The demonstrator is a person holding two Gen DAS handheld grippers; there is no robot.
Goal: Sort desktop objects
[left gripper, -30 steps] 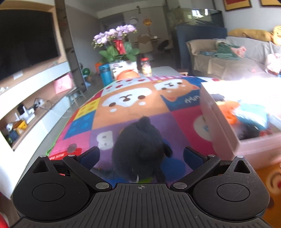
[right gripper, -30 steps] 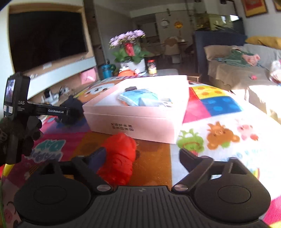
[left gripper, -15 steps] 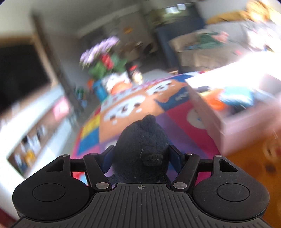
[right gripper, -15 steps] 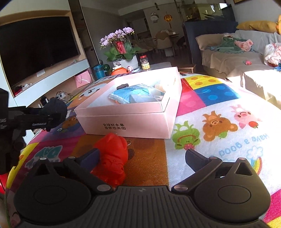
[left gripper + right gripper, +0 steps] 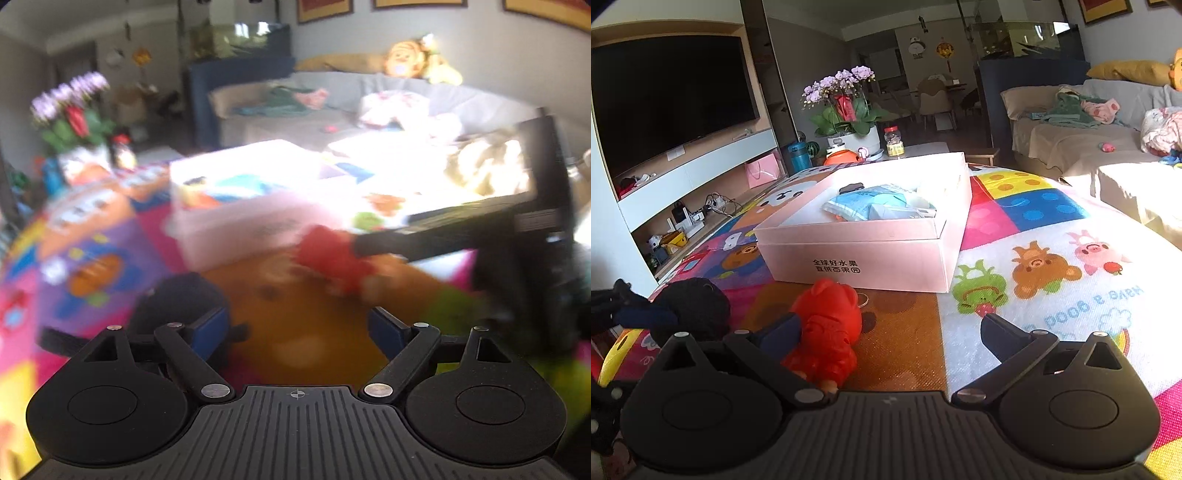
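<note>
A black plush toy lies on the colourful mat; in the blurred left wrist view it sits by my left finger, outside the open jaws. My left gripper is open and empty. A red pig toy lies on the orange patch, touching the left finger of my open right gripper. It also shows in the left wrist view. The pink box holding blue packets stands behind both toys.
The mat covers the low table. A flower pot, a jar and a blue bottle stand beyond the box. A sofa is at the right, a TV at the left.
My left gripper held the black plush half a second ago; now it is open, swung right, and the plush lies beside it. My right gripper edged closer to the red pig.
</note>
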